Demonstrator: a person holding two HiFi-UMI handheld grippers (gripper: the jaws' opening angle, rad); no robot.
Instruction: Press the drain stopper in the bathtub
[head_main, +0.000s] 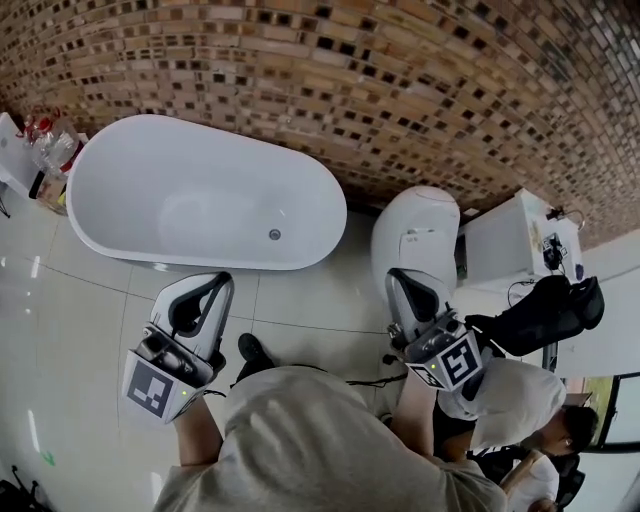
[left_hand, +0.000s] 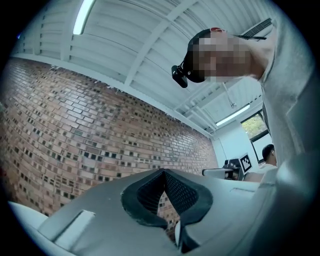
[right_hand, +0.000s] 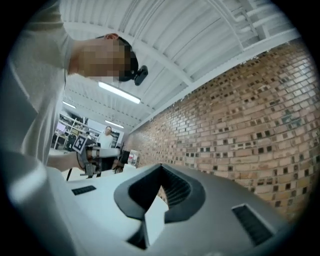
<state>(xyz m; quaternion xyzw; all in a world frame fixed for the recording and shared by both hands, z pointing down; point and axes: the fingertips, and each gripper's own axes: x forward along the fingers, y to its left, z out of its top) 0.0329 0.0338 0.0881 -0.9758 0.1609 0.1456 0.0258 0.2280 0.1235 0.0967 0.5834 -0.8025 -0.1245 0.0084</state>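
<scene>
Currently pre-approach. Small round metal drain stopper (head_main: 274, 234) sits in the bottom of the white oval freestanding bathtub (head_main: 130, 160), toward its right end, untouched. Left gripper (head_main: 207, 290) and right gripper (head_main: 405, 283) hover over glossy pale tiled floor (head_main: 300, 300), outside the rim; both sets of fingers pressed together, empty. Next, likely: reach over rim, lower closed tips squarely onto stopper, push down.
</scene>
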